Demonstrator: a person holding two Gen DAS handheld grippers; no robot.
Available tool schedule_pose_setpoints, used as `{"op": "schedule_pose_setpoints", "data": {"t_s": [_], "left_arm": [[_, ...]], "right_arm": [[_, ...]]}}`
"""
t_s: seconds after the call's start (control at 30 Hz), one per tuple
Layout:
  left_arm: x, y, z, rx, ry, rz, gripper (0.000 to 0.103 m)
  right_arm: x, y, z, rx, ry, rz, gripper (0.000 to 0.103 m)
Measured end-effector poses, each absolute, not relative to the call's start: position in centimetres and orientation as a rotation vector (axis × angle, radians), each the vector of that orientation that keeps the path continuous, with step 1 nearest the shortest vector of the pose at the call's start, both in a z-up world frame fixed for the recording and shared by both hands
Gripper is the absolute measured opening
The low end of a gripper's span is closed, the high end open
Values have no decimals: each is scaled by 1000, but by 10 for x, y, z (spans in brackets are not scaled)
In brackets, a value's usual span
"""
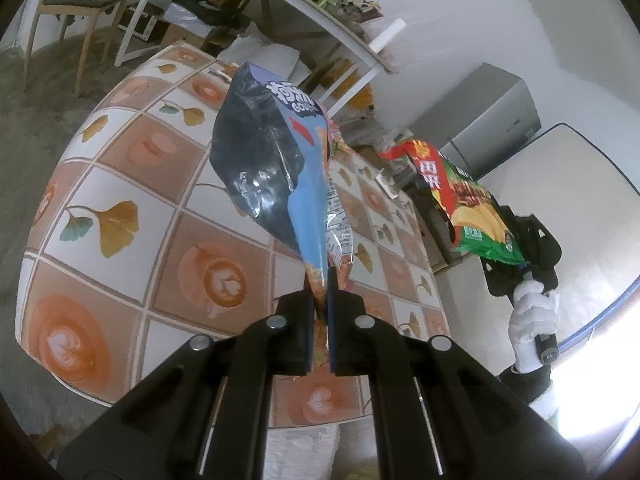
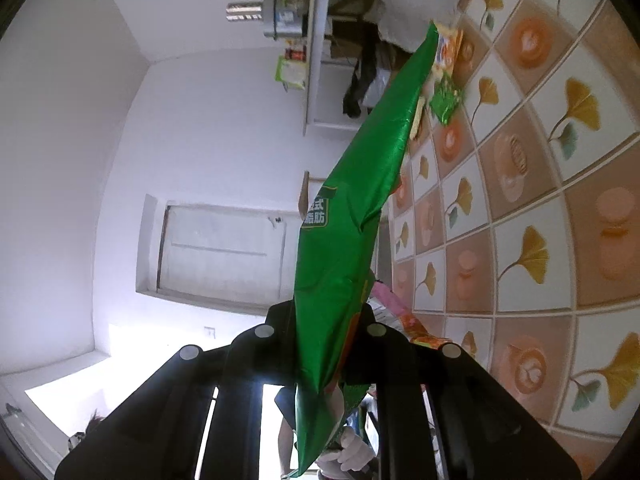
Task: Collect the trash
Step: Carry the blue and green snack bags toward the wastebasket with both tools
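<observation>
The left gripper [image 1: 320, 280] pinches the bottom corner of a crumpled blue snack bag [image 1: 276, 168], silver inside showing, raised above the tiled tablecloth [image 1: 120, 184]. The right gripper [image 2: 326, 320] clamps a glossy green chip bag [image 2: 352, 216], red-topped with pictured crisps, held beside the table edge

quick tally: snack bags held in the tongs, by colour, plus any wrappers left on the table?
Blue bags: 1, blue bag, in the left tongs
Green bags: 1, green bag, in the right tongs
Small wrappers on the table: 2, green wrapper and orange wrapper
Total: 4
</observation>
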State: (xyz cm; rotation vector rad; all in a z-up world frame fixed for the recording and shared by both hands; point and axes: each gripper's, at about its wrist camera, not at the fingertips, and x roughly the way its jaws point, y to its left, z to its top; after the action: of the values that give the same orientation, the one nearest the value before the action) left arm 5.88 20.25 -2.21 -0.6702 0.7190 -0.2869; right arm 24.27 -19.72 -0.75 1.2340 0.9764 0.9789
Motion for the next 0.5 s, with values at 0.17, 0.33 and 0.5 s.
{"op": "schedule_pose_setpoints", "data": {"t_s": [0.17, 0.33, 0.5], "left_arm": [[60, 200, -17, -670, 704, -305, 4], [62, 196, -13, -667, 697, -324, 4], [62, 192, -8, -663, 687, -343, 4]], "right_arm": [[227, -218, 1, 1249, 911, 944, 13], [215, -235, 11, 1250, 868, 912, 13], [203, -249, 16, 1251, 827, 887, 13]]}}
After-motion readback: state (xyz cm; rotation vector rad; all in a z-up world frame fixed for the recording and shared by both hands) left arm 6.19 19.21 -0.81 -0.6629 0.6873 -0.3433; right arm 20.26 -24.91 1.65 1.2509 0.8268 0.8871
